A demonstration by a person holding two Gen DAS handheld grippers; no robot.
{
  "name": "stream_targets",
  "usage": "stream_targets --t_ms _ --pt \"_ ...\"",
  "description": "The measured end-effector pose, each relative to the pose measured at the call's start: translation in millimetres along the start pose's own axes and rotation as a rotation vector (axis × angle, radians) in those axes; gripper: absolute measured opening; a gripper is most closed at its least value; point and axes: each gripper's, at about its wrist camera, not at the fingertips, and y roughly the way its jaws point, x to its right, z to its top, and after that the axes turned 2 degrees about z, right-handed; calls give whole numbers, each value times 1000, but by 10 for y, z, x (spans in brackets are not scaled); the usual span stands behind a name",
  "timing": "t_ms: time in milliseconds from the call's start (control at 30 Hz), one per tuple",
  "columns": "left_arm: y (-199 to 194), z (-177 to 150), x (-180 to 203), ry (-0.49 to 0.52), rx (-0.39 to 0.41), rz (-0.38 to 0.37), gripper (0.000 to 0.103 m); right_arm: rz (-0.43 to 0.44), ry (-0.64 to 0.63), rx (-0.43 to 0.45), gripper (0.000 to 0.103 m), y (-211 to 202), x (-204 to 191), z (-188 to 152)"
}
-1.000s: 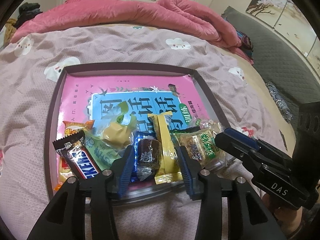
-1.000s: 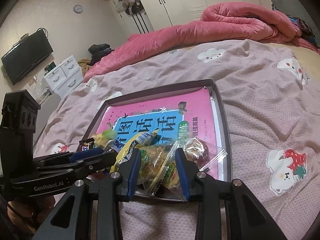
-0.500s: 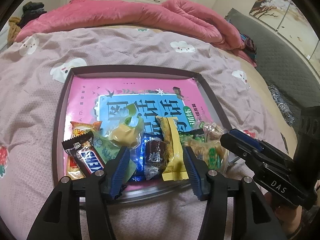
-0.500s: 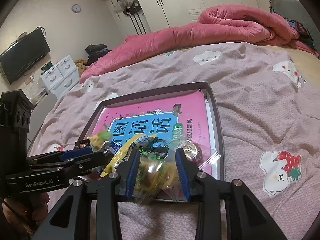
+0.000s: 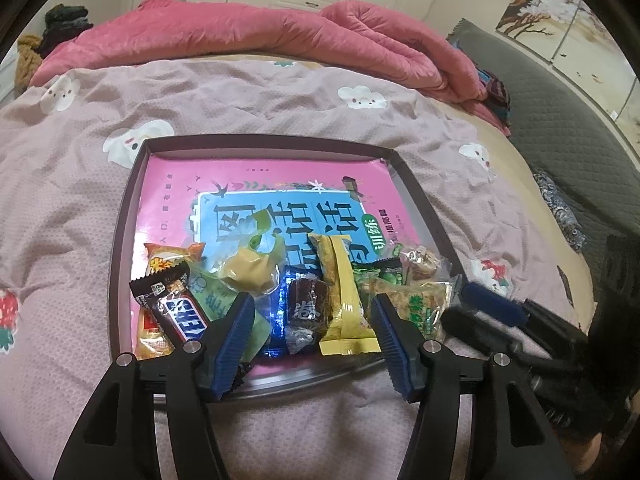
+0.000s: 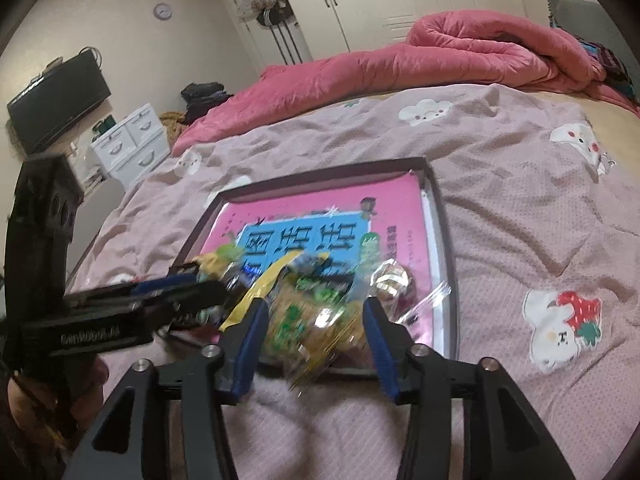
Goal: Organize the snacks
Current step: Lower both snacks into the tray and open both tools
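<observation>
Bedroom: mauve bedspread (image 5: 280,92) is carrying a dark tray (image 5: 120,248) lined with a pink book (image 5: 180,184). Snacks (image 5: 304,284) are lying heaped at its near edge. Left gripper (image 5: 312,344) is hovering wide, gripping nothing. Right gripper (image 6: 312,340) is straddling a blurred crackers packet (image 6: 312,320); contact unclear.

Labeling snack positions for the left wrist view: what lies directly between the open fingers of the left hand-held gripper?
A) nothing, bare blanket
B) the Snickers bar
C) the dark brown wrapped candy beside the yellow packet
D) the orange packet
C: in the left wrist view the dark brown wrapped candy and the yellow packet sit between the left hand-held gripper fingers; the Snickers bar lies outside them.
</observation>
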Motion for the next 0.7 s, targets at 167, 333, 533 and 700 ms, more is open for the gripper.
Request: stream_targets --t_ms 167,333,533,700 --pt "-52 -13 31 12 4 -2 66 -71 -56 -36 51 103 -59 -34" --pt "-101 -25 52 19 11 -5 67 -93 -39 -43 51 150 11 -39" --pt "-158 -49 68 26 18 0 68 -89 -36 -40 51 179 34 -22" --pt "-232 -55 65 21 26 1 72 -69 -55 12 51 41 -34 0"
